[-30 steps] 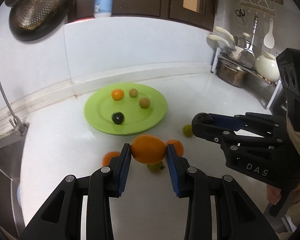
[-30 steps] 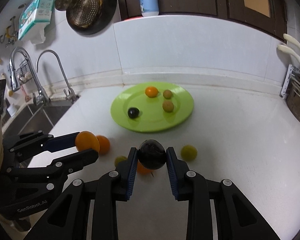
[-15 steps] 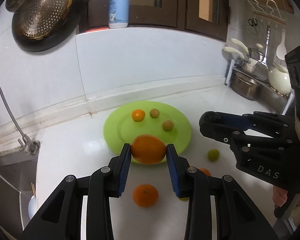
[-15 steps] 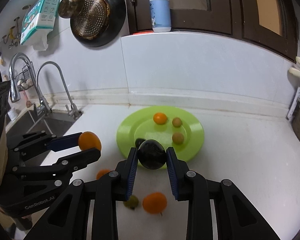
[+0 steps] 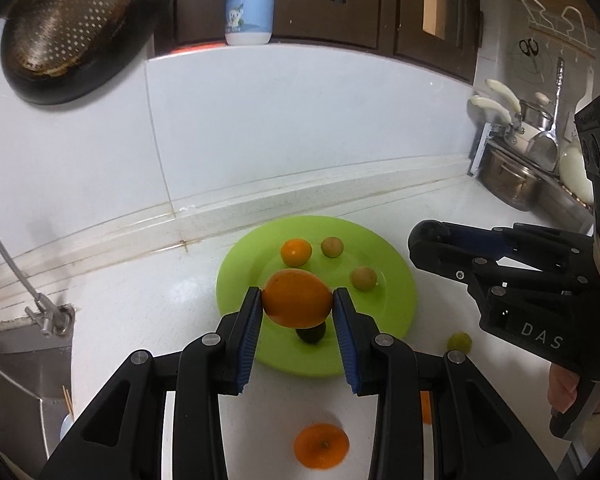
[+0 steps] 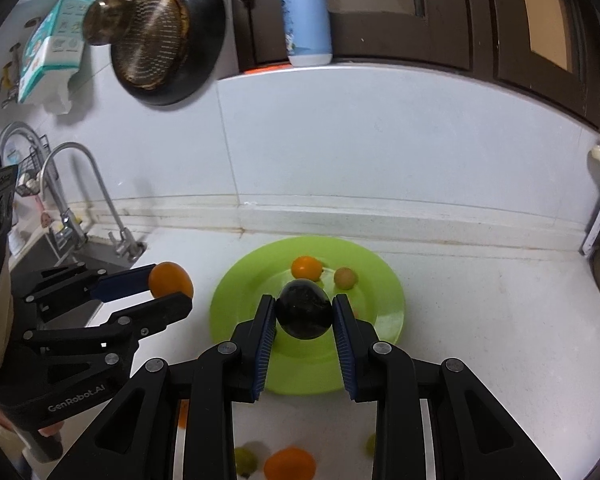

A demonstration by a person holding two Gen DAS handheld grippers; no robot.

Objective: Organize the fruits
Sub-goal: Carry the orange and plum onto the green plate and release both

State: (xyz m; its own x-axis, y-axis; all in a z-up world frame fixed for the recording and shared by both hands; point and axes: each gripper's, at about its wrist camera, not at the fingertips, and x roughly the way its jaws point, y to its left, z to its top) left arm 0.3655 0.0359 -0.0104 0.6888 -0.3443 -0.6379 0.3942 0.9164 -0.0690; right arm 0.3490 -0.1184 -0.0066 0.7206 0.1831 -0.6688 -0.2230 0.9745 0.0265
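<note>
An orange (image 5: 297,298) is pinched by the left gripper (image 5: 296,304) over the green plate (image 5: 396,300); a dark fruit (image 6: 304,314) is clamped in the right gripper (image 6: 304,316) above the plate's near part. Approx. four fruits are seen on the plate, others on the white counter (image 5: 148,312).

A home kitchen is showing here: a white countertop (image 6: 480,320) is running along a tiled wall to a sink (image 6: 52,256) with a curved faucet (image 6: 88,184), a strainer pan (image 6: 160,40) is hanging above, dark cabinets (image 6: 460,12) are looming overhead, and pots and utensils (image 5: 536,148) are crowding a rack in the corner
</note>
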